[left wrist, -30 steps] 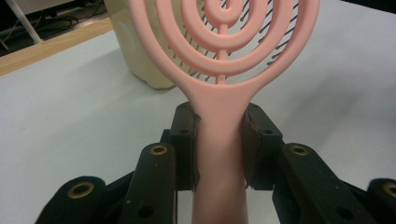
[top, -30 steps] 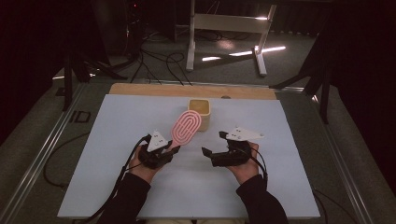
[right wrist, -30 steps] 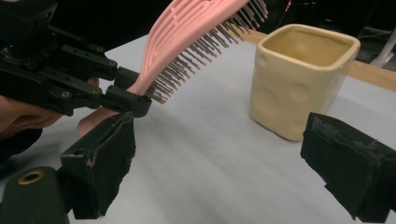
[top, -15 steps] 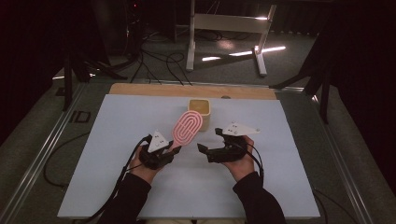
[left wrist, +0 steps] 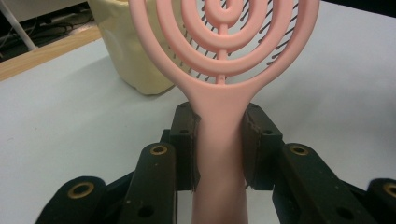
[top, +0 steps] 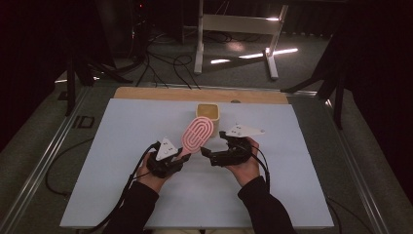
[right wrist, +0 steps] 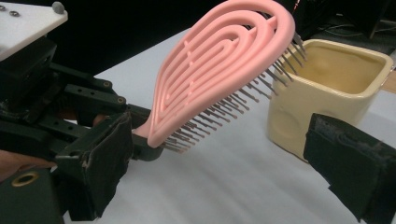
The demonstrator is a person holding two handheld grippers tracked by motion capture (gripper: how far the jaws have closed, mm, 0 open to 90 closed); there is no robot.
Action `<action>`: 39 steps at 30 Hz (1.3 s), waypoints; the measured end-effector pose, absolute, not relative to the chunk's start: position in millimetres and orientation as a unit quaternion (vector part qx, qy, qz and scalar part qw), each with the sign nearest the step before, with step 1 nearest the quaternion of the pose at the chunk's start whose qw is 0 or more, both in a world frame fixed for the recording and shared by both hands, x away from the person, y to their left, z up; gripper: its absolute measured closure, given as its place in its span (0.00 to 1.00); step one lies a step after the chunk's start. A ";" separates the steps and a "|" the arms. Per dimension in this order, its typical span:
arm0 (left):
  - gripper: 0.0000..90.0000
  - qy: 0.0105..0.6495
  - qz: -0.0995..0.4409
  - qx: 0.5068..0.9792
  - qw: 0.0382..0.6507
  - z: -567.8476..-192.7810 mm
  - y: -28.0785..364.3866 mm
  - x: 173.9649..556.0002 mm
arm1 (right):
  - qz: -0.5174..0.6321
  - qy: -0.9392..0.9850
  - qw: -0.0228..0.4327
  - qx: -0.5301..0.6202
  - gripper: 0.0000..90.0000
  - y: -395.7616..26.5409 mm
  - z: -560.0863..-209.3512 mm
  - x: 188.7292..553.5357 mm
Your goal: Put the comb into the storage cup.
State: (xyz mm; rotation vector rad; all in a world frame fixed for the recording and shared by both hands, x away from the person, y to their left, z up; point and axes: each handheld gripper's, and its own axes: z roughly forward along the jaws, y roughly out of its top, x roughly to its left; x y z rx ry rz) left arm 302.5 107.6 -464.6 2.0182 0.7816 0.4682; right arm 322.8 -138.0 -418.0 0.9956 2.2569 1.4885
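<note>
Left tongs (left wrist: 219,149) clamp the handle of a pink hairbrush (top: 197,134), raised just near of the yellow cup (top: 208,113) at mid-worktop (top: 122,146). Right tongs (right wrist: 233,158) stand wide beside it. Risk: the angled head may catch the cup's rim and tip it.

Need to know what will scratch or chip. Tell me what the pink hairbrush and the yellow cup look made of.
Pink hairbrush: looks like moulded plastic, smooth with a soft sheen, cast in one piece as open concentric loops; its thin dark bristles could be plastic or wire, unclear.
Yellow cup: probably glazed ceramic, judging by the thick rounded rim and glossy, slightly uneven walls, though glossy plastic cannot be ruled out.
</note>
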 end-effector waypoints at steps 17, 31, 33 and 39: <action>0.78 0.303 0.188 0.815 0.457 -464.4 103.1 299.4 | 0.513 0.773 0.088 0.364 0.09 -126.5 -420.5 338.8; 0.78 0.295 0.186 0.808 0.475 -463.8 101.4 296.6 | 0.512 0.771 0.072 0.373 0.17 -117.4 -422.6 344.8; 0.78 0.293 0.187 0.808 0.476 -463.5 101.3 296.3 | 0.511 0.771 0.071 0.374 0.22 -116.9 -422.8 345.0; 0.78 0.289 0.192 0.809 0.475 -464.8 100.6 295.8 | 0.507 0.775 0.072 0.370 0.34 -114.4 -422.8 344.5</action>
